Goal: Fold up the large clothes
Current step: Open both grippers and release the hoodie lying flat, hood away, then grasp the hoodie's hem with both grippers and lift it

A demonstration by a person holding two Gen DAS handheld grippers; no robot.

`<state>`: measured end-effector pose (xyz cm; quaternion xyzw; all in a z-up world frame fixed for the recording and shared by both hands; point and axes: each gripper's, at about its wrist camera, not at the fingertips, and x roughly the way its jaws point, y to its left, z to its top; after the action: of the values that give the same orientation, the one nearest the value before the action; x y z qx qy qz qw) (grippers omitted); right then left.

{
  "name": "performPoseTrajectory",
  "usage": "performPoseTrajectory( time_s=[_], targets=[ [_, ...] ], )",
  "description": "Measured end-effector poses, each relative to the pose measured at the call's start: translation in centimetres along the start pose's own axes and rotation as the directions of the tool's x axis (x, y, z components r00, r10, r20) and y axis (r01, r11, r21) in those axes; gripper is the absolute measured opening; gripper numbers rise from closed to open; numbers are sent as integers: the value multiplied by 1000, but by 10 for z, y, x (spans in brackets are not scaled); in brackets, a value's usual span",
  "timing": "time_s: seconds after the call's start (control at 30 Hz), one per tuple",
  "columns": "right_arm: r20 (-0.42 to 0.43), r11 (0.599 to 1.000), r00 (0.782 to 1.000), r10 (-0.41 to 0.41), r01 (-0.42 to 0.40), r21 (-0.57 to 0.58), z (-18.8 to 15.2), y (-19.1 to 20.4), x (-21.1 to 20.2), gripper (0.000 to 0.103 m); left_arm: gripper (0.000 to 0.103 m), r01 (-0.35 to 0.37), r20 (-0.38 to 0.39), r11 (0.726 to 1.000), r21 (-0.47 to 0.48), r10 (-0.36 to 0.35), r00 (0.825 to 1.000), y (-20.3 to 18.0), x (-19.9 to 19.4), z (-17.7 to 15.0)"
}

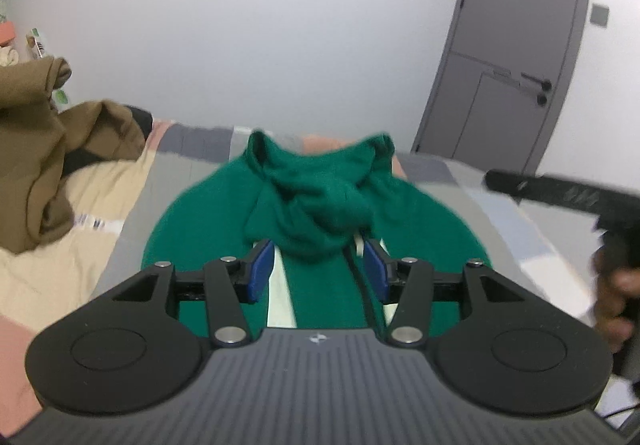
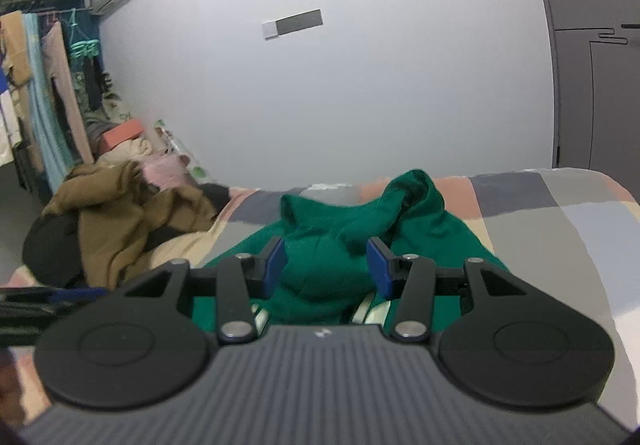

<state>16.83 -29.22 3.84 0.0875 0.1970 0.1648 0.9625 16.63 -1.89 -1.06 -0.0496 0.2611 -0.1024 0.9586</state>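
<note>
A green hooded sweatshirt (image 1: 304, 201) lies on the bed, hood bunched toward the far end; white stripes and a dark drawstring show near my left gripper. It also shows in the right wrist view (image 2: 344, 245). My left gripper (image 1: 318, 269) is open, hovering over the sweatshirt's chest just below the hood, holding nothing. My right gripper (image 2: 326, 265) is open over the hood fabric, holding nothing. The right gripper's black body (image 1: 592, 201) and the hand holding it show at the right of the left wrist view.
A brown garment (image 1: 44, 149) is heaped at the bed's left, seen too in the right wrist view (image 2: 128, 221). The bed has a checked cover (image 1: 500, 213) and a cream sheet (image 1: 52, 269). A grey door (image 1: 516, 57) stands at the right; hanging clothes (image 2: 44, 93) at far left.
</note>
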Motion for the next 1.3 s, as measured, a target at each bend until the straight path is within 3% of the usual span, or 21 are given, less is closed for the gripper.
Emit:
performPoseTrajectory(
  time_s=[0.27, 0.37, 0.43, 0.6, 0.77, 0.9, 1.0, 1.07, 1.17, 1.2, 1.23, 1.3],
  targets=[
    [-139, 999, 990, -16, 21, 32, -45, 16, -37, 49, 55, 28, -142, 999, -47, -35, 989, 22, 7, -57],
    [-202, 1000, 979, 2, 4, 29, -66, 25, -37, 63, 55, 52, -201, 995, -84, -68, 977, 35, 17, -69],
    [-244, 1000, 969, 17, -13, 19, -82, 30, -33, 72, 55, 74, -235, 989, -125, -102, 966, 43, 27, -76],
    [-375, 999, 926, 45, -51, -8, -116, 43, -12, 72, 55, 96, -314, 987, -125, -131, 940, 42, 52, -89],
    [-475, 989, 879, -35, -39, -145, -147, 58, 14, 71, 55, 86, -373, 996, -1, -81, 924, 28, 74, -106],
    [-487, 974, 869, -86, -30, -226, -160, 60, 23, 71, 55, 70, -366, 991, 114, -24, 930, 13, 79, -114],
    [-488, 970, 868, -93, -31, -240, -163, 61, 21, 66, 50, 45, -361, 989, 142, 9, 933, 9, 81, -117],
    [-486, 972, 870, -87, -32, -231, -163, 59, 19, 60, 31, 12, -353, 988, 153, 43, 935, 11, 81, -117],
    [-486, 980, 872, -60, -41, -194, -156, 55, 15, 42, 10, -12, -352, 994, 113, 51, 935, 22, 77, -113],
    [-484, 982, 873, -52, -43, -182, -153, 54, 13, 36, 9, -20, -350, 995, 99, 54, 935, 26, 75, -112],
    [-479, 983, 876, -56, -35, -179, -150, 53, 11, 20, 7, -25, -347, 996, 88, 54, 936, 29, 74, -110],
    [-465, 984, 882, -72, -15, -179, -147, 51, 6, 19, 6, -37, -332, 998, 56, 54, 942, 35, 69, -107]
  ],
)
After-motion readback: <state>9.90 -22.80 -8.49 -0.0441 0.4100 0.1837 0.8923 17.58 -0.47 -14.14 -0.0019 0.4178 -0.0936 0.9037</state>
